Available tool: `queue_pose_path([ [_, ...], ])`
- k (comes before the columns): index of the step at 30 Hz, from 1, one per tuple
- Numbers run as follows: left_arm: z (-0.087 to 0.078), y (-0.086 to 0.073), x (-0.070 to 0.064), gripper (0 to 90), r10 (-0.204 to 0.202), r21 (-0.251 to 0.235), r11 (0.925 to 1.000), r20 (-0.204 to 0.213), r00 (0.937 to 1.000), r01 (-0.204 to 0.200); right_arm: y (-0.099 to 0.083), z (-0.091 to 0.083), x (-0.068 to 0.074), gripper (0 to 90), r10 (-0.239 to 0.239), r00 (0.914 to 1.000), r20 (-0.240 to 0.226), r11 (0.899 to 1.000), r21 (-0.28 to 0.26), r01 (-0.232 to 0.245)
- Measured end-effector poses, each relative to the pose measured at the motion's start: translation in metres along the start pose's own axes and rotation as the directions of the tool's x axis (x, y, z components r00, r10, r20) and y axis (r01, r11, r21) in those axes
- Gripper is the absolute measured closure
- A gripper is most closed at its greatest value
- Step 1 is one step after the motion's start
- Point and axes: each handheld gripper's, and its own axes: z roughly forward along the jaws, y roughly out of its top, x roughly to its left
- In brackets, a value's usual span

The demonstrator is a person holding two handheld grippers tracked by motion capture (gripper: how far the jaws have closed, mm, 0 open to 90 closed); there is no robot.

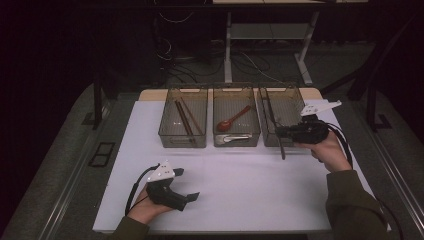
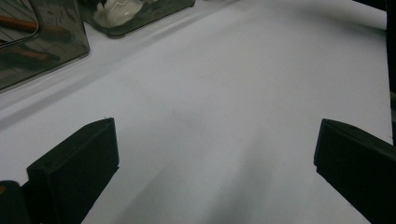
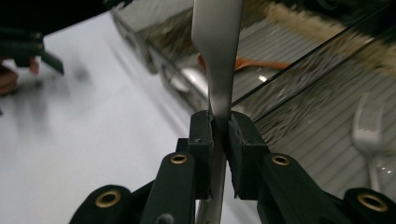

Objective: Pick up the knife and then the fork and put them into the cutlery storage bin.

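A: Jaws spread wide, the left gripper idles empty over the bare mat.

B: And sorting? Chopsticks and spoons look binned; the right gripper clamps a knife at the right bin's front wall, seemingly not yet dropped in.

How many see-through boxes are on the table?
3, in a row at the far edge of the white table: the left smoky clear plastic box, the middle box, and the right box by the right tongs.
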Motion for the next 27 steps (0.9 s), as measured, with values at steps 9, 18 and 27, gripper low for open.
queue_pose_path([
  [9, 0.0, 0.0, 0.001, 0.0, -0.003, 0.0, 1.0, -0.004, 1.0, 0.003, 0.005, -0.031, -0.014, 79.9, 0.099, 0.9851, 0.14, 0.982, -0.175, -0.074],
  [18, 0.0, 0.0, 0.0, 0.0, -0.002, 0.001, 1.0, -0.005, 1.0, 0.002, 0.023, -0.042, -0.04, 79.9, 0.145, 0.9449, 0.293, 0.975, -0.206, -0.086],
  [27, 0.0, 0.0, 0.0, 0.0, 0.006, 0.005, 1.0, -0.006, 1.0, -0.006, 0.025, -0.033, -0.059, 79.9, 0.162, 0.9181, 0.362, 0.981, -0.162, -0.109],
])
